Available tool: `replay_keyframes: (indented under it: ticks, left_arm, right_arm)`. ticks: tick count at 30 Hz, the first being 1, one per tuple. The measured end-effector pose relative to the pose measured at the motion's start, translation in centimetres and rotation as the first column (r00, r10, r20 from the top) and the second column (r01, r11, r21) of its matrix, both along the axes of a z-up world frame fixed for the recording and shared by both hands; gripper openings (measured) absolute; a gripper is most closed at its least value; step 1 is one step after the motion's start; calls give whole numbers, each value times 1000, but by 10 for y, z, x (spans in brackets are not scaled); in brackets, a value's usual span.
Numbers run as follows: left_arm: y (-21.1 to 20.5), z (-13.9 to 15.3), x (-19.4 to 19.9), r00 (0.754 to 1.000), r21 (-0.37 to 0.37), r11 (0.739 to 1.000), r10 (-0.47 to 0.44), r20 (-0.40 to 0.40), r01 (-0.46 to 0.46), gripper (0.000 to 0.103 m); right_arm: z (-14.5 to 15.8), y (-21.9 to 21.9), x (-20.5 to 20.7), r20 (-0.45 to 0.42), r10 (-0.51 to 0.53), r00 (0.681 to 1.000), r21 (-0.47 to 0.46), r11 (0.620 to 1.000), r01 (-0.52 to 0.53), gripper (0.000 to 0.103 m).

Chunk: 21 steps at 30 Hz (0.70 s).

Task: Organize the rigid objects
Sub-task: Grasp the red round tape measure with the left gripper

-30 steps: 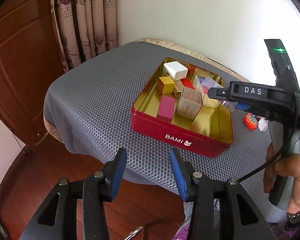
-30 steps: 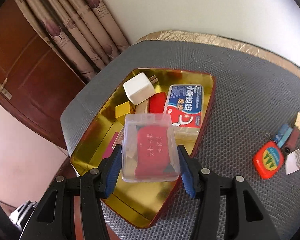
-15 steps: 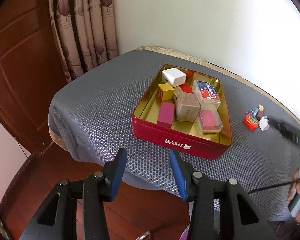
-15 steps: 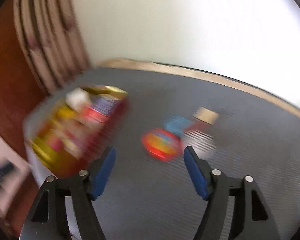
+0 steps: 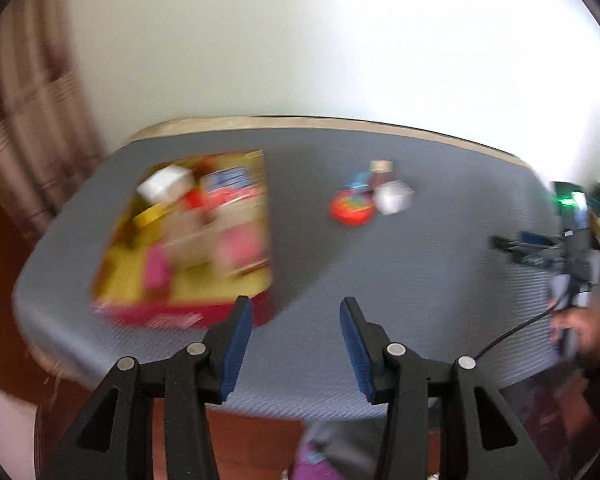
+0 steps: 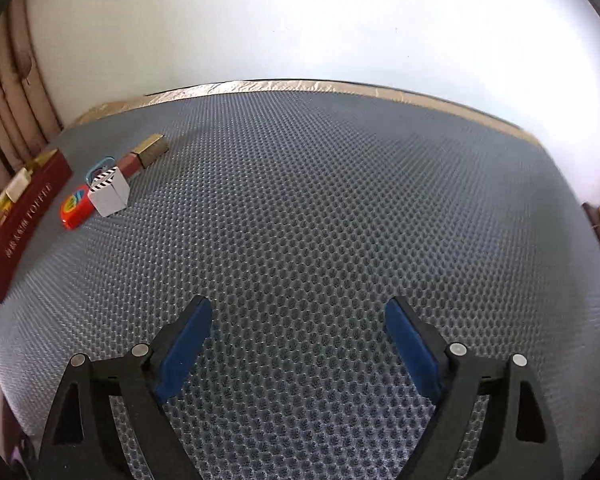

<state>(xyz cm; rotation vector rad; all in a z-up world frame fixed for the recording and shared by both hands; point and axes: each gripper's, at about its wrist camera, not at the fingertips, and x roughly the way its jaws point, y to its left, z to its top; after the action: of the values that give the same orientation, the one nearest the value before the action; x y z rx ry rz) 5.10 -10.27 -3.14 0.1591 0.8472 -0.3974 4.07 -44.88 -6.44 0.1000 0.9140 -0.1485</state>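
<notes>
The red tin (image 5: 180, 316) with a gold inside stands on the left of the grey mat, holding several small boxes, all blurred. To its right lie an orange-red case (image 5: 350, 210), a small white box (image 5: 392, 198) and a brown-and-gold stick (image 5: 380, 172). My left gripper (image 5: 296, 344) hangs over the mat's near edge, its jaws opening with nothing between them. My right gripper (image 6: 298, 344) is over bare mat, its jaws opening wide and empty. From the right wrist, the tin (image 6: 24, 216), orange-red case (image 6: 75, 208), white box (image 6: 110, 196) and stick (image 6: 144, 156) sit far left.
The grey mesh mat (image 6: 320, 200) covers a table against a white wall. Curtains (image 5: 28, 120) hang at the left. A hand (image 5: 580, 332) holds the right gripper (image 5: 504, 246) at the mat's right edge. Wooden floor shows below the near edge.
The right gripper let go of the clear box with red contents, which now lies in the tin, then swung right over bare mat with jaws wider. The left gripper swung right and opened a little.
</notes>
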Motion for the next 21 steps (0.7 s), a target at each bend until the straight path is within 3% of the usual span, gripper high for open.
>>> replay_keyframes:
  ticks: [1,3,8,13,21]
  left_arm:
    - [-11,-1,7,999,-7,999,-34,-9,34,55]
    - [-43,-6,31,995,17,995,-99,-27,100,55]
    - [-89,-23,87,990,66,988,-134,-52,138,55]
    - [-100,-46,142,981,41,992,-111,-160,119,55]
    - [-114,-75,175,954,89,975,-176,-243,203,55]
  right_arm:
    - [1,0,-1,6,5,1000,3,1000,-5,87]
    - [3,0,-5,30,25,999,2,1000,-25,90]
    - [12,0,-15,87,47,995,31,998,-49,95]
    - [17,-6,-21,118,58,991,86,994,-68,96]
    - [15,-2,-18,115,95,989,112,988,-108,96]
